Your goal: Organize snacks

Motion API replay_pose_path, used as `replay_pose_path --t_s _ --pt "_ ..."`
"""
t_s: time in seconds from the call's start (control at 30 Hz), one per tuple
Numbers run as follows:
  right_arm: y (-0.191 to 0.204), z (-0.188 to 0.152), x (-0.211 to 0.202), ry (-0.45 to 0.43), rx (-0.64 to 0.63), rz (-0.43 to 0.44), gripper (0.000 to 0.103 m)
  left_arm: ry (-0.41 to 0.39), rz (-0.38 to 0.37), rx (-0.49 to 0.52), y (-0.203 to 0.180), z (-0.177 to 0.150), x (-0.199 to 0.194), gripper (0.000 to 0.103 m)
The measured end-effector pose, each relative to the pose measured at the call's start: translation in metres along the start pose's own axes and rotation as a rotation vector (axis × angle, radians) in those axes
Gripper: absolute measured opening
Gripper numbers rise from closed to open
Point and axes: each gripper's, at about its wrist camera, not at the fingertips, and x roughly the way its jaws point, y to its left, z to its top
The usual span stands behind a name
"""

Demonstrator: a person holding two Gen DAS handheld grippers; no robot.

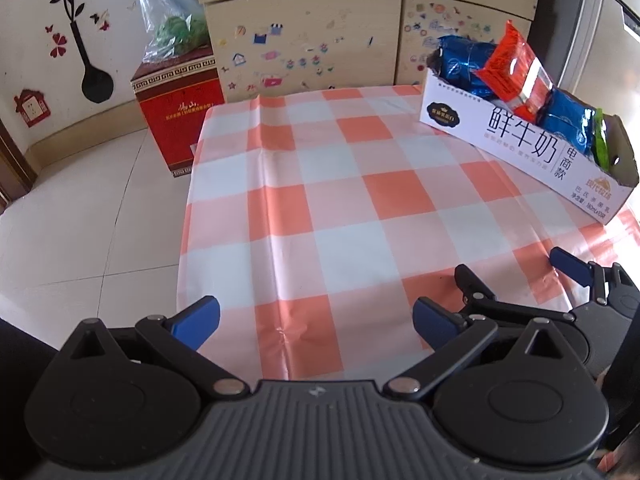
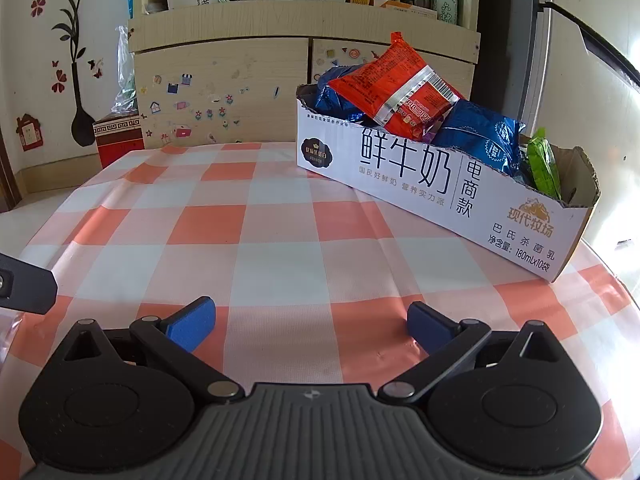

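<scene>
A long white milk carton box (image 1: 516, 148) (image 2: 432, 196) stands at the far right of the checkered table. It holds a red snack pack (image 1: 516, 76) (image 2: 396, 88) on top, blue packs (image 1: 464, 64) (image 2: 480, 136) and a green pack (image 1: 600, 144) (image 2: 542, 164) at its near end. My left gripper (image 1: 316, 322) is open and empty over the near table. My right gripper (image 2: 310, 324) is open and empty too; it also shows in the left wrist view (image 1: 516, 272), right of the left one.
The table has an orange and white checkered cloth (image 1: 320, 208) (image 2: 240, 232). Its left edge drops to a tiled floor (image 1: 80, 216). A red box (image 1: 178, 116) with a plastic bag on it stands on the floor by a wooden cabinet (image 1: 304, 40).
</scene>
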Motion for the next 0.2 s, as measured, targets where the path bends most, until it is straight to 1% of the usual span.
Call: replay_pose_path --t_s 0.2 --pt "-0.0004 0.0001 -0.0001 0.000 0.000 0.000 0.103 0.009 0.015 -0.021 0.0016 0.0015 0.0060 0.102"
